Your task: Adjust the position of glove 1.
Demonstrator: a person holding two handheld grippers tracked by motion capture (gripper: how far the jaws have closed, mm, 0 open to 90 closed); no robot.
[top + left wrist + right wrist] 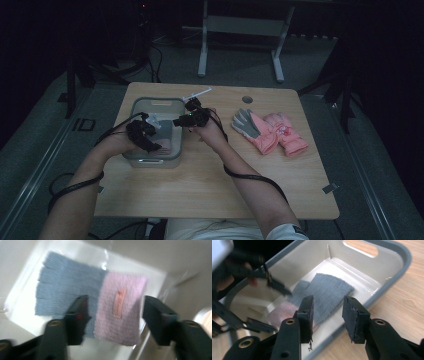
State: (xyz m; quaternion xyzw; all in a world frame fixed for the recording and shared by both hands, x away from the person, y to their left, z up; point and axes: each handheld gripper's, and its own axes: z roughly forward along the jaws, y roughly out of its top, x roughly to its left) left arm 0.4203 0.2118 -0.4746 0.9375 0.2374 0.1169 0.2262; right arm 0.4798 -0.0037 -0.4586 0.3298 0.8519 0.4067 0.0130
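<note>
- Clearly, the wooden bench (200,180) is the largest thing before me, with the person's forearms coming in from six o'clock.
- At about ten o'clock on it stands a grey bin (131,112), its long axis running from six to twelve.
- At three o'clock lies a pair of pink gloves (272,131), well apart from both hands.
- Inside the bin, flat on the floor, lies a knit glove (92,305), blue at the fingers and pink at the cuff; its long axis runs along the bin's length.
- Left gripper (145,136) hangs over the bin's near end, right above the glove's pink cuff; its jaws stand apart, nothing pinched between them.
- Right gripper (189,119) is at the bin's right rim, jaws also apart and empty, the glove lying toward nine o'clock from it.
- I judge the left hand the nearer one for any further handling.
</note>
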